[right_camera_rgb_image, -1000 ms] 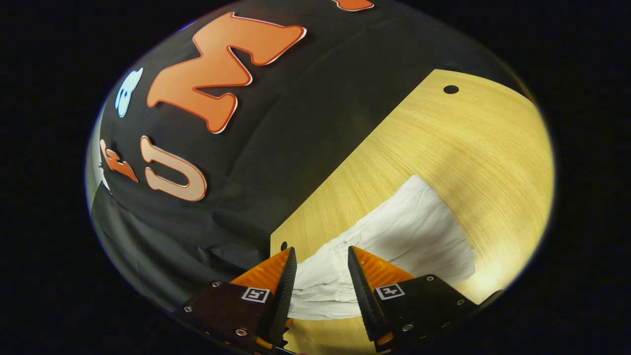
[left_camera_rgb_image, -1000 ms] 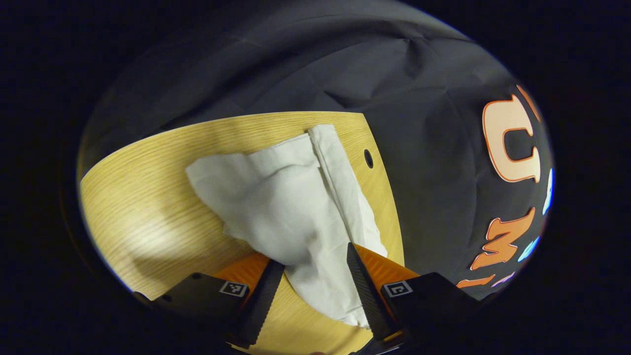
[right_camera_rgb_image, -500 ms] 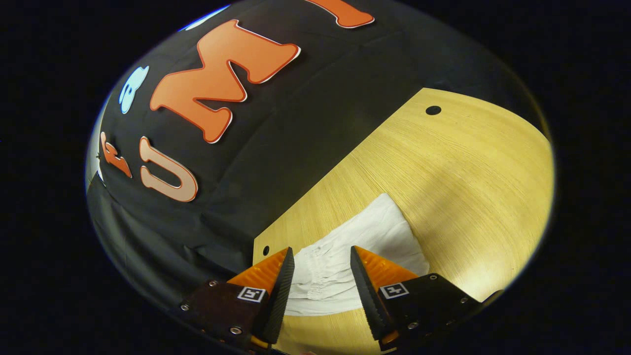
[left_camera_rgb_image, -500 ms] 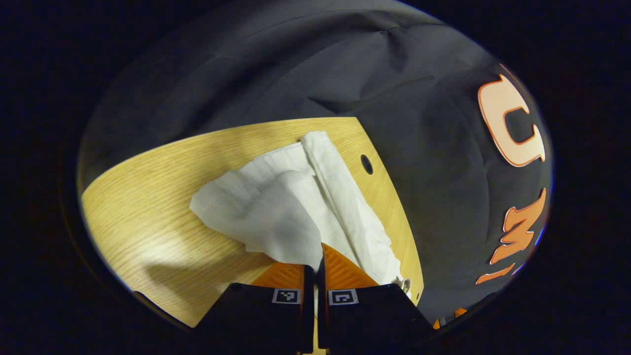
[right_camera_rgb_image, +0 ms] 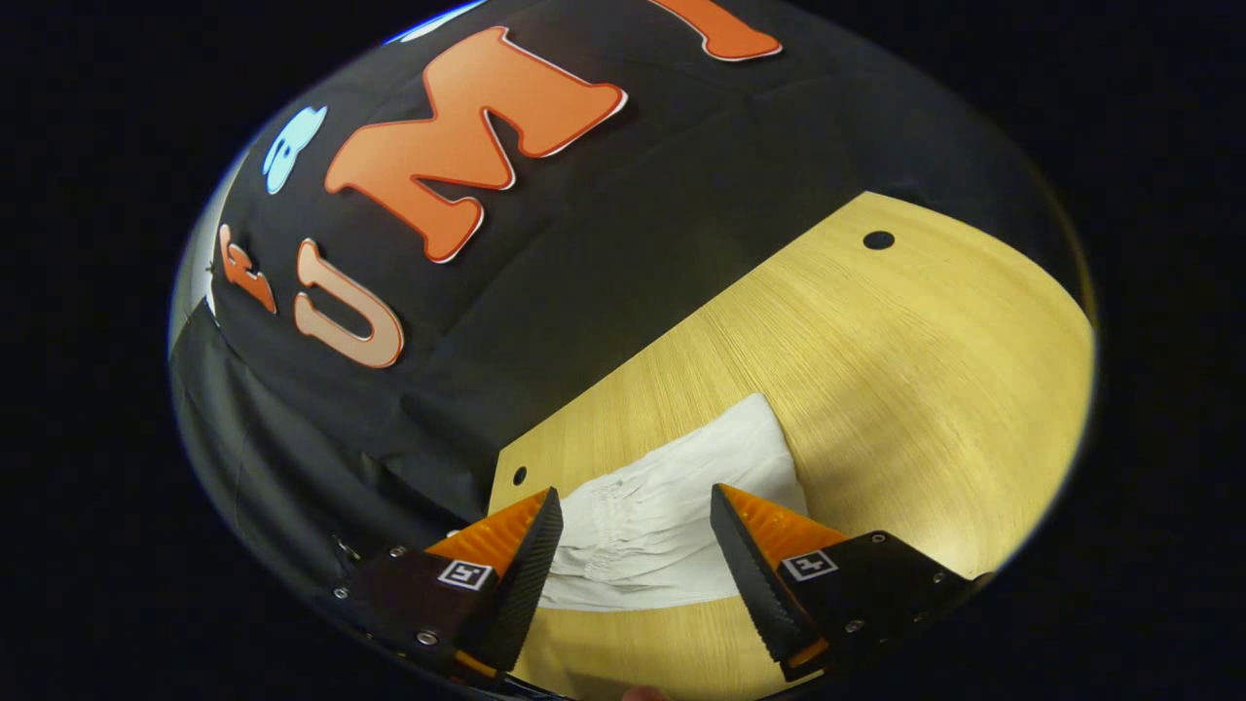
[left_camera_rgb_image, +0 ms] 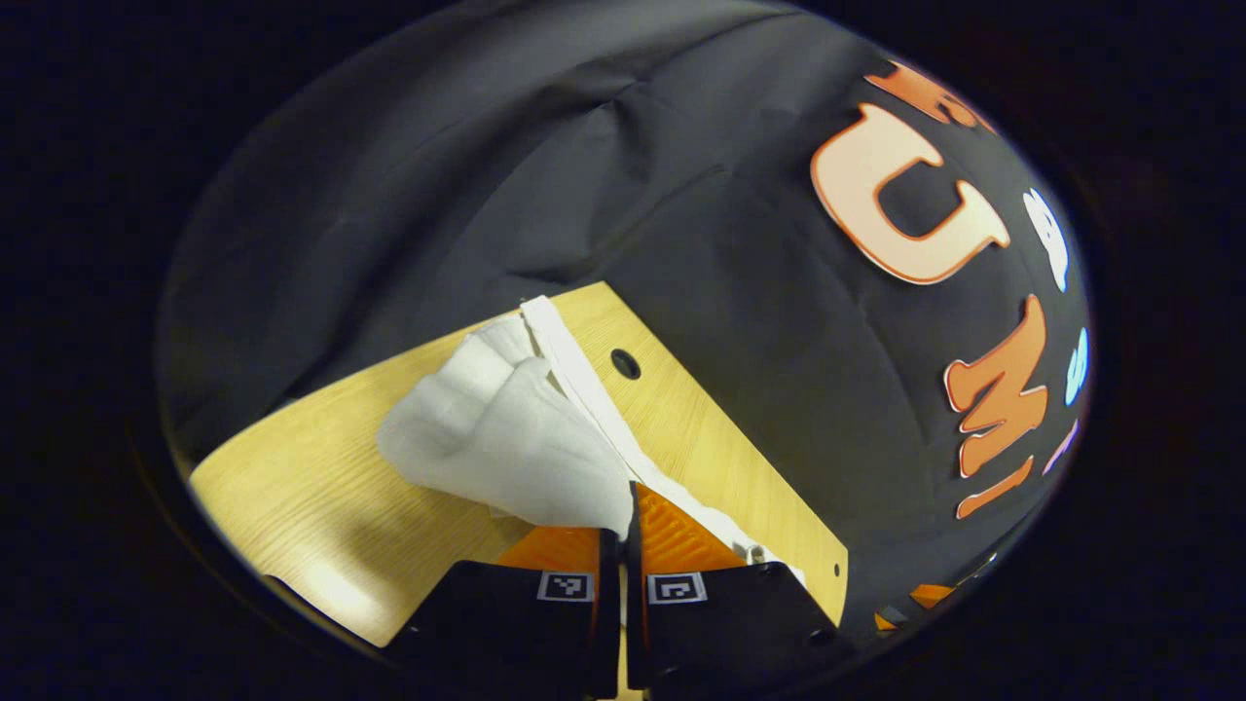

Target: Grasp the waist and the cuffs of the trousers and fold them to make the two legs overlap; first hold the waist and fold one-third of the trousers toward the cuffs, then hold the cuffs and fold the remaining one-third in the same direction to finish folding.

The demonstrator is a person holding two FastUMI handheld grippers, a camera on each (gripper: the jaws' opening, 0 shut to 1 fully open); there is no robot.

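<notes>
Presently we are in the first step, the lengthwise fold that lays one leg over the other. In the left gripper view, the left hand-held gripper (left_camera_rgb_image: 623,511) has its fingers pressed together on a bunched edge of the white trousers (left_camera_rgb_image: 506,443); the cloth rises from the fingertips and trails forward and to their left across the wooden bench (left_camera_rgb_image: 292,487). A flat hemmed band of the garment runs ahead of the fingers, just right of the gathered mass, toward the bench's far corner near a small hole (left_camera_rgb_image: 625,363); whether this band is a cuff or the waist we cannot tell.

In the right gripper view, the right hand-held gripper (right_camera_rgb_image: 635,521) stands spread, its fingers apart on either side of the gathered elastic waist (right_camera_rgb_image: 623,531), which lies flat on the bench directly between and ahead of them; whether the fingertips touch the fabric we cannot tell.

We judge that the next move calls for the right fingers to close on the waist, after which both grippers carry their edges across together.

Compared with one second ago, the left fingers, then spread around the cloth, have clamped shut and lifted it, so the fabric is more bunched. The right fingers have opened slightly wider, and less trouser shows beyond them.
</notes>
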